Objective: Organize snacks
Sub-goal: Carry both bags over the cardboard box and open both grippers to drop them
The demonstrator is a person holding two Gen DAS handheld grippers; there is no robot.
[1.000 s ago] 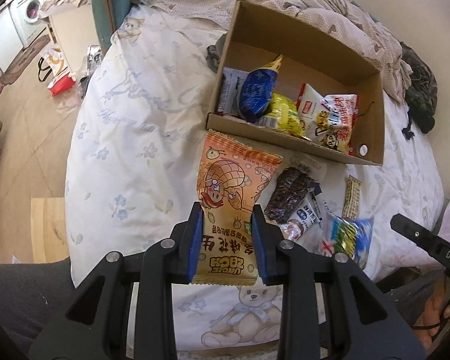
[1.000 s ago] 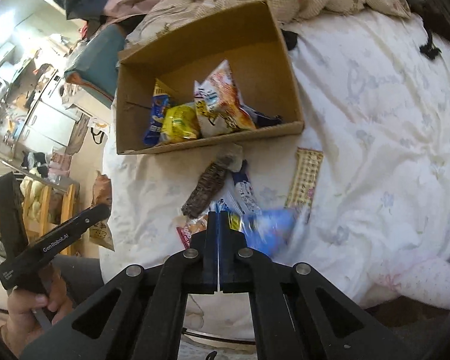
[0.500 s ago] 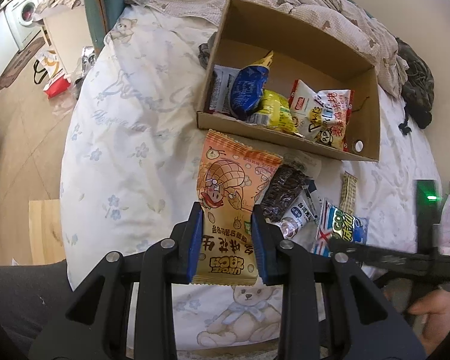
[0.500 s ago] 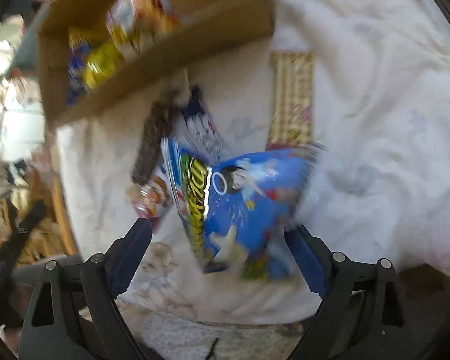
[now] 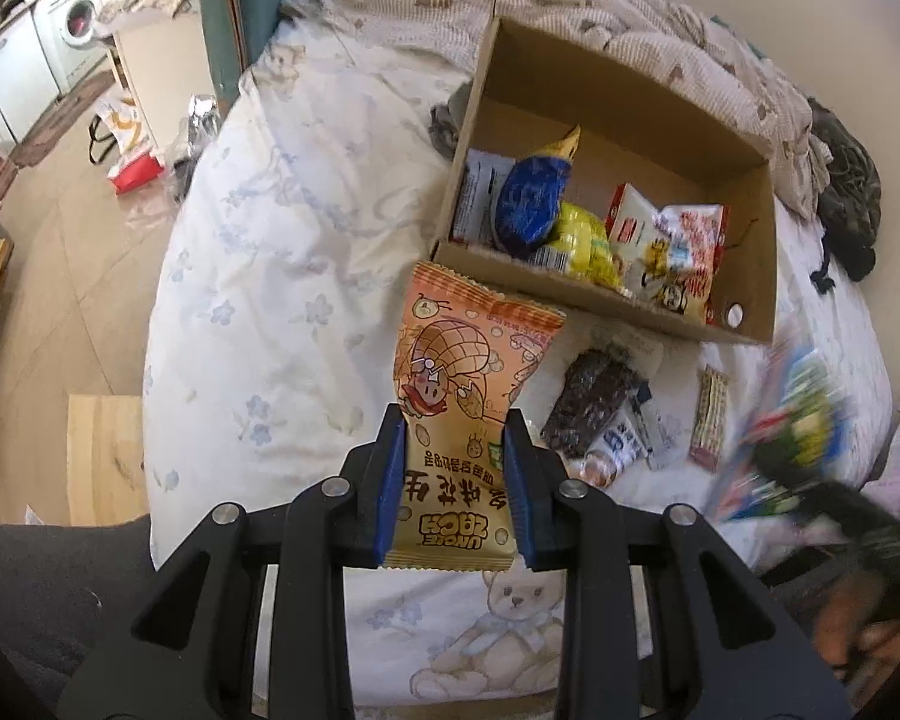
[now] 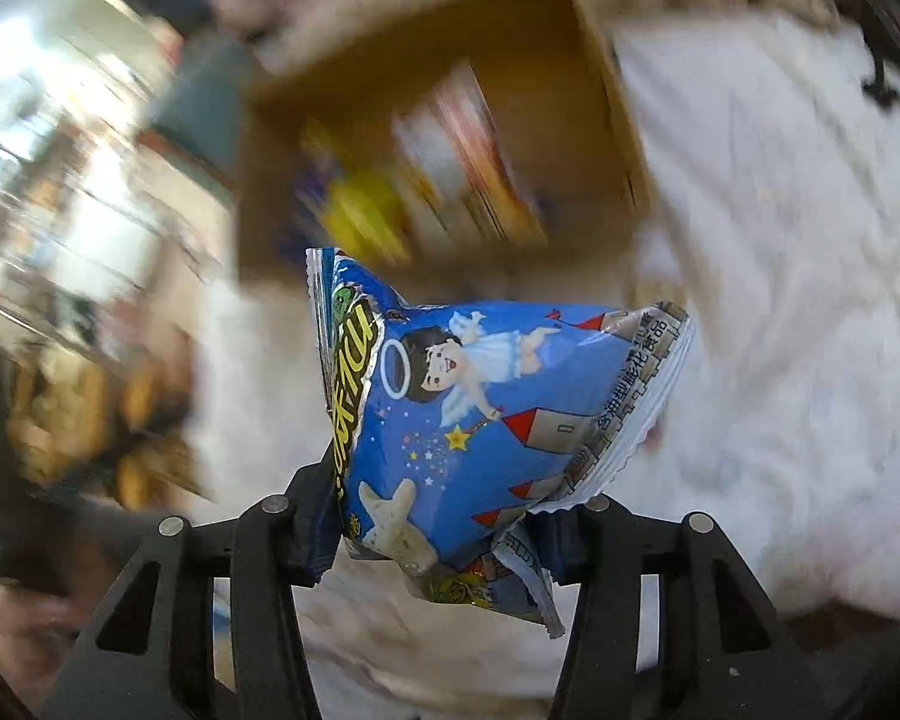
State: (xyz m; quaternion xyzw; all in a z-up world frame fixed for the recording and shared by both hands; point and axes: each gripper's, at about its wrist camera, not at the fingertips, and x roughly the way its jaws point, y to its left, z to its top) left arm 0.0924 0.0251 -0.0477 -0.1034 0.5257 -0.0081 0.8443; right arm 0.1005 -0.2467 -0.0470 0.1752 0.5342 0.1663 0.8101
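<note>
Bright daylight, right view motion-blurred

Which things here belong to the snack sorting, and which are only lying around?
Belonging to the job:
- cardboard box
- orange peanut packet in the left tongs
- blue snack bag in the right tongs
- dark snack packet on the bed

Lying about:
- washing machine
- red bag on the floor

Each hand-held gripper [image 5: 453,480] [image 6: 432,531] is a black frame with triangular cut-outs, silver screw heads at its joints, and blue pads [image 5: 390,480] lining the fingers.
</note>
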